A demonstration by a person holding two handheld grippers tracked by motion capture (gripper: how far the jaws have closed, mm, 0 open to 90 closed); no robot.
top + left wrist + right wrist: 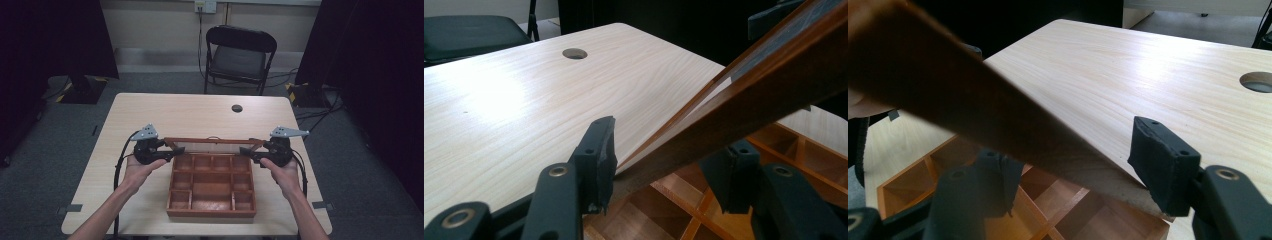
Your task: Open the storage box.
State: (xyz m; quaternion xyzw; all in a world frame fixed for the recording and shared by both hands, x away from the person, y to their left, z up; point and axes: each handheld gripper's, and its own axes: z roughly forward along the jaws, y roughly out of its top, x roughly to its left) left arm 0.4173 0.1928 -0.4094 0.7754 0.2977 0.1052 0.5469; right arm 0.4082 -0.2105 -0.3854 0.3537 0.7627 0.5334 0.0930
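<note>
While both claws straddle the lid ends, keep the swing even: same height, same pace, or the lid racks on its hinge line. Left claw (167, 154) sits at the lid's left end; in the left gripper view the lid (744, 105) edge runs between the jaws, the left-hand pad close against it, the other pad just off the wood, so I'd call it partly closed around the edge, not firmly clamped. Right claw (248, 152) mirrors it at the lid's right end; in the right gripper view the lid (948, 95) passes between the jaws with a visible gap at the right-hand pad, so about half open, cradling rather than pinching. My read: the step is swinging the lid on its hinge, and I can't tell which way. Tighten both grips slightly before moving, and follow the arc rather than pulling straight.

The box (211, 200) lies on the table (150, 110) directly between and nearer than the two claws, towards the person. Reddish-brown wood, shallow, split into small compartments around a larger central one, all empty as far as I can see. Lid is a wooden frame with a pane, standing tilted up at the box's far edge. Beyond the claws: bare table with a round cable hole (237, 108), then a black folding chair (239, 57).
</note>
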